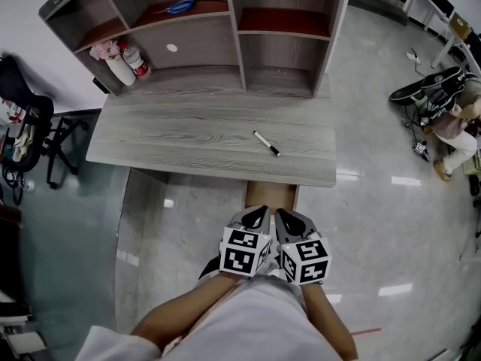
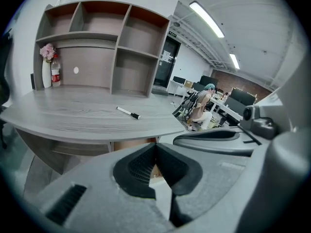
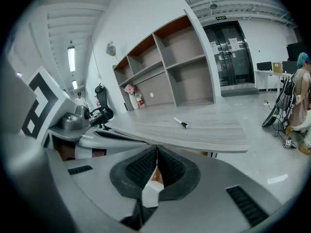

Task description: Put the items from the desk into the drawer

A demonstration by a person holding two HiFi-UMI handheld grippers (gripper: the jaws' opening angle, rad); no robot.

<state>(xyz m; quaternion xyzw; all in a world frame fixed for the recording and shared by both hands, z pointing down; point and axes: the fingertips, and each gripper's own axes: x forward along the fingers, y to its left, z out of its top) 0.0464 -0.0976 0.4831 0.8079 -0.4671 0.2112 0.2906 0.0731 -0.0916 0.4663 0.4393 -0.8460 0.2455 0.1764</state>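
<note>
A white marker with a black cap (image 1: 266, 143) lies on the grey wooden desk (image 1: 188, 138), right of its middle; it also shows as the marker (image 2: 128, 112) and the marker (image 3: 181, 123) in the two gripper views. Under the desk's front edge a brown drawer unit (image 1: 270, 195) shows. My left gripper (image 1: 258, 216) and right gripper (image 1: 284, 219) are held side by side, close to my body and well short of the desk. Both are shut with nothing between the jaws.
A shelf unit (image 1: 225, 28) stands at the desk's back, with a vase of pink flowers (image 1: 113, 59) and a bottle (image 1: 137, 62) at its left. A black chair (image 1: 30, 130) stands left of the desk. A seated person (image 1: 455, 122) is at far right.
</note>
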